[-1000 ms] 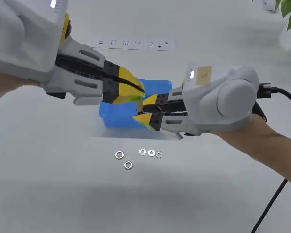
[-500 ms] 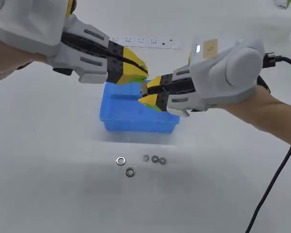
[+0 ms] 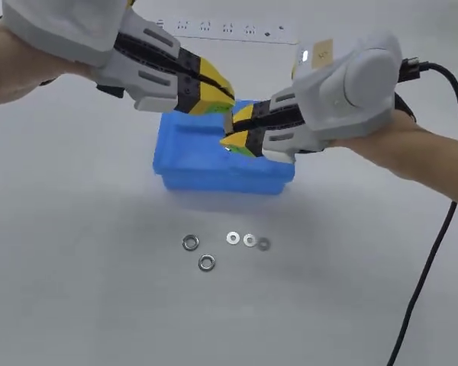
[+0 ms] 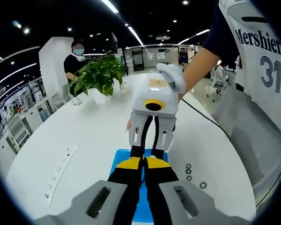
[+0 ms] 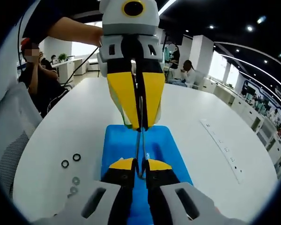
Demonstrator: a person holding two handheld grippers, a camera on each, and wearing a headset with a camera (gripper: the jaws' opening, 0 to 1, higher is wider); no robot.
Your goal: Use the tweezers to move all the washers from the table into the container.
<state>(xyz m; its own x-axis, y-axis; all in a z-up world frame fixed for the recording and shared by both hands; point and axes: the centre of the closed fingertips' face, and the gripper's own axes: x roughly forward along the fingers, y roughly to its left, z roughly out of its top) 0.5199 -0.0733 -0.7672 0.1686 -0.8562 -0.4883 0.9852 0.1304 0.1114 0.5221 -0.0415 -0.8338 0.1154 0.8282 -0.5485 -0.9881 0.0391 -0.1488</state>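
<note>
Several metal washers [image 3: 207, 263] lie on the white table just in front of a blue container [image 3: 214, 171]; they also show as washers [image 4: 189, 177] and washers [image 5: 77, 157]. My left gripper [image 3: 220, 97] and right gripper [image 3: 230, 139] meet tip to tip above the container. Thin metal tweezers [image 5: 140, 147] run from the right gripper [image 5: 139, 166] up into the yellow fingers [image 5: 152, 101] of the left one. Both grippers look shut on the tweezers. The left gripper [image 4: 143, 165] faces the right one over the container [image 4: 118, 159].
A white power strip [image 3: 221, 29] lies at the table's far edge. A black cable [image 3: 435, 252] trails from the right gripper across the table's right side. A potted plant [image 4: 98, 75] stands further along the table. People sit in the background.
The head view has shifted. Both grippers, still tip to tip, have moved from the container's front edge to above its middle. The washers have not moved.
</note>
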